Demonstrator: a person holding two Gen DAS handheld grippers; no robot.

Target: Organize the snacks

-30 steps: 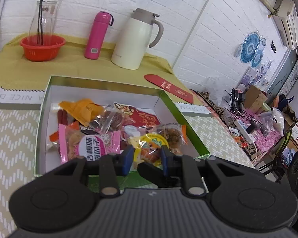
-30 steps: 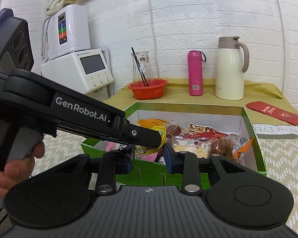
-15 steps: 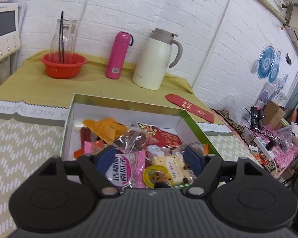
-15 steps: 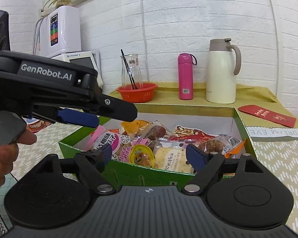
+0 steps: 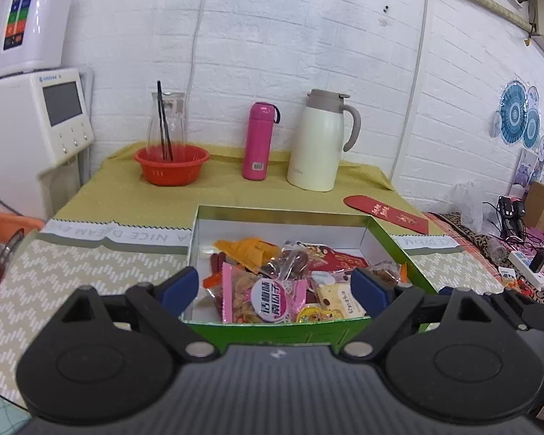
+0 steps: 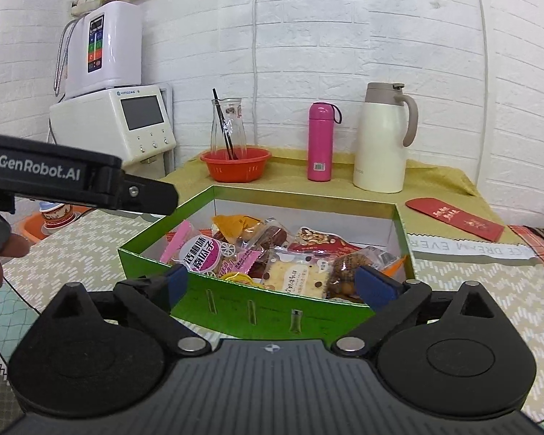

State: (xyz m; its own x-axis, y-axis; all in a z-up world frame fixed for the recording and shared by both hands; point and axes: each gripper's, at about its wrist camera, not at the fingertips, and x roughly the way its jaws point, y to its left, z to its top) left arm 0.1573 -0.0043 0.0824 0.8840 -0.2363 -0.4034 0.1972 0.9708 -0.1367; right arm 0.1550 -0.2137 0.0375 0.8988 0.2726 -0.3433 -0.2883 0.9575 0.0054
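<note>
A green open box (image 5: 391,243) (image 6: 257,308) on the table holds several wrapped snacks: a pink packet (image 5: 268,299) (image 6: 203,253), an orange packet (image 5: 246,248) (image 6: 232,223), a white cracker packet (image 6: 301,275) and a red packet (image 5: 341,259). My left gripper (image 5: 275,288) is open and empty, held just in front of the box's near wall. My right gripper (image 6: 275,284) is open and empty, in front of the box's near corner. The left gripper's body (image 6: 54,185) shows at the left of the right wrist view.
At the back of the table stand a red basket (image 5: 172,165) with a glass carafe, a pink bottle (image 5: 259,141) and a cream thermos jug (image 5: 321,141). A red envelope (image 5: 384,214) lies right of the box. A white appliance (image 6: 116,123) stands at the left.
Both grippers have opened wide and drawn back from the box. The yellow snack that the left gripper held a second ago now lies in the box.
</note>
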